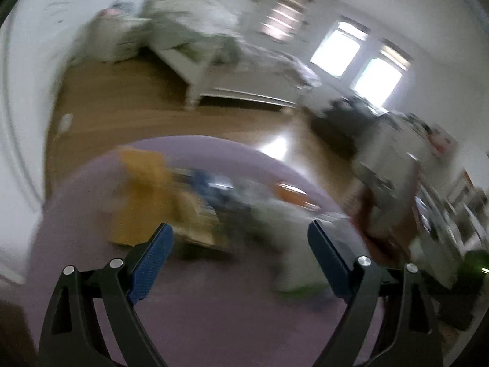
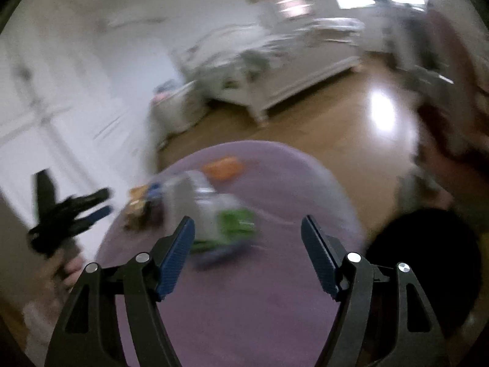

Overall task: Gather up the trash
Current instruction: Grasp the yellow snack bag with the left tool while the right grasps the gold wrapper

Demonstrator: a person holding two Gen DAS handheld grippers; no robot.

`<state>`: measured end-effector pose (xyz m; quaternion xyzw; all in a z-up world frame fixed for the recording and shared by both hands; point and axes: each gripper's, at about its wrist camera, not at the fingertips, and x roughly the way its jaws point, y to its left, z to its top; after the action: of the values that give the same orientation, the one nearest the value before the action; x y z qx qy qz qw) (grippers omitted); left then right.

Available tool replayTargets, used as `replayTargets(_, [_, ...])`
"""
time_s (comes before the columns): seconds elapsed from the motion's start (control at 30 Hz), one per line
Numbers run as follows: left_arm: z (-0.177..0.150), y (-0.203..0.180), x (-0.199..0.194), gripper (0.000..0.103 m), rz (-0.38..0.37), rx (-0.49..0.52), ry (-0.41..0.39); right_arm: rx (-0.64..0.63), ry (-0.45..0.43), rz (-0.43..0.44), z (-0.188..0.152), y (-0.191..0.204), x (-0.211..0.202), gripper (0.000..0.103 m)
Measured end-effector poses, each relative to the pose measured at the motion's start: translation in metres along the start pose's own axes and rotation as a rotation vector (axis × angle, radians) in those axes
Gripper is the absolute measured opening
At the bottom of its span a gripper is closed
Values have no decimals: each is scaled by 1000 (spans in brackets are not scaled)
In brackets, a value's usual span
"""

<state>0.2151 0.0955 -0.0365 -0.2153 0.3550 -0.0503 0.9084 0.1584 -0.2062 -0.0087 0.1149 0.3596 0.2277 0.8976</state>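
- My left gripper (image 1: 240, 229) hangs over a round purple rug (image 1: 198, 321), jaws spread wide with nothing between them.
- My right gripper (image 2: 247, 223) is above the same purple rug (image 2: 244, 305), jaws likewise spread apart and empty.
- The trash lies in a loose cluster on the rug ahead of both grippers: a yellow-orange bag (image 1: 140, 195), a white and green package (image 2: 226, 217) nearest my right gripper, and an orange wrapper (image 2: 224, 166) at the far side of the pile.
- Darker blue and brown scraps sit between the bag and the package; both views are too blurred for me to tell what they are.
- In the right wrist view, the left gripper (image 2: 101, 205) shows at the rug's left edge, beside the pile.
- Behind the rug, a wooden floor (image 1: 122, 113) runs to a white bed (image 1: 232, 70) with rumpled bedding, under bright windows (image 1: 357, 55).
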Motion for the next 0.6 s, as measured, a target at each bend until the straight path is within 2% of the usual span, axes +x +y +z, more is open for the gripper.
replayTargets(0.07, [11,34,12,88,18,-59,15,-69,34,77,13,39,23,72])
replayTargets(0.13, [20,50,26,87,25,-76,42,-111,81,173,26,78,52,70])
replayTargets(0.2, [28,57,45,87,36,-55,82,-136,118,219,34,108,78,60])
replayTargets(0.27, [36,68,58,69,34,-55,119,-171,135,218,45,135,101,54])
replayTargets(0.37, [41,82,72,56,27,-35,174,-201,165,227,56,161,134,53])
replayTargets(0.47, [40,83,74,53,34,13,177,-255,217,197,59,184,172,52])
replayTargets(0.6, [34,94,69,50,-8,-1,162,-329,311,138,50,209,220,51])
